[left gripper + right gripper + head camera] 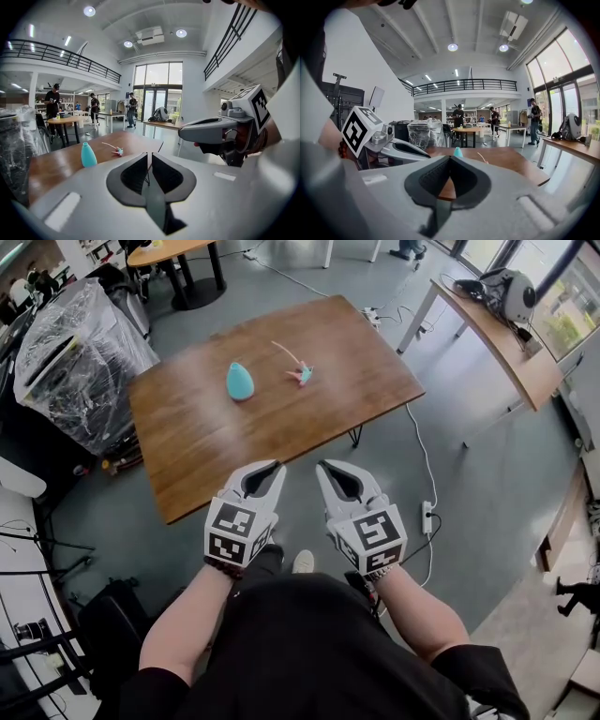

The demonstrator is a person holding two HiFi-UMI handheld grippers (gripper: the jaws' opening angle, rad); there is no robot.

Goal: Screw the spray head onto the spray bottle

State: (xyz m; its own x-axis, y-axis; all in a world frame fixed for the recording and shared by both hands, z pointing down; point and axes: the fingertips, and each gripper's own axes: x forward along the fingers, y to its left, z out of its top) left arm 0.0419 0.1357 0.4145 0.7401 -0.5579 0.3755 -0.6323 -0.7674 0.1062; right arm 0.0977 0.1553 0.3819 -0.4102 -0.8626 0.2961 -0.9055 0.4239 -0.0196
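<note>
A teal spray bottle (240, 381) stands on the wooden table (216, 442), with the pink and teal spray head (298, 369) and its thin tube lying just right of it. Both grippers hover side by side in front of the table's near edge, well short of both objects. My left gripper (272, 467) shows a narrow slit between its tips and holds nothing; in the left gripper view the bottle (88, 154) and spray head (116, 150) lie ahead to the left. My right gripper (323, 467) is shut and empty; the bottle (458, 152) peeks just over its tips.
A plastic-wrapped stack (75, 362) stands left of the table. A second table (506, 348) with a helmet-like object is at the right. A cable and power strip (427, 517) lie on the floor by the right gripper. People stand far back in the hall.
</note>
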